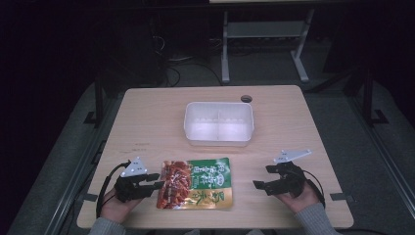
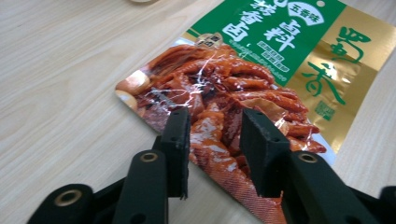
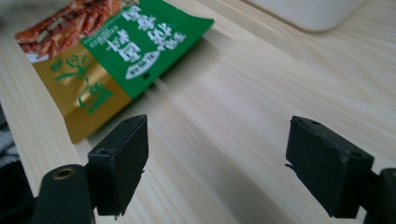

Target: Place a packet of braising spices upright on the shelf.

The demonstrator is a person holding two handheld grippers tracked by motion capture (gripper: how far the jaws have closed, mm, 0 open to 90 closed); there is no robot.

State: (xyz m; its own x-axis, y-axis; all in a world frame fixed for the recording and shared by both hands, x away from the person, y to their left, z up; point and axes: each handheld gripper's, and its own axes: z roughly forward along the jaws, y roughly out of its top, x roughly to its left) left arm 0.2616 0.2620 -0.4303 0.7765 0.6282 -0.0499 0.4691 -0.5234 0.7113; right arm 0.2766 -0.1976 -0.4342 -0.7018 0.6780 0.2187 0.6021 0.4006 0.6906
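Here the left tongs [image 2: 212,140] sit low over the red end of the snack packet [image 2: 261,88], their jaws parted with a narrow gap and straddling the printed foil near its edge; whether the pads actually touch the foil cannot be told. In the high view these left tongs [image 1: 157,185] lie at the packet's left edge, held by the left hand [image 1: 115,208]. The right tongs [image 3: 215,163] are spread wide and grasp nothing, hovering over bare wood with the packet's green and gold end ahead of them. The right hand [image 1: 303,198] holds them well apart from the packet [image 1: 195,183]. Beyond the packet, toward the far side of the surface [image 1: 147,117], stands a white plastic container [image 1: 219,123].
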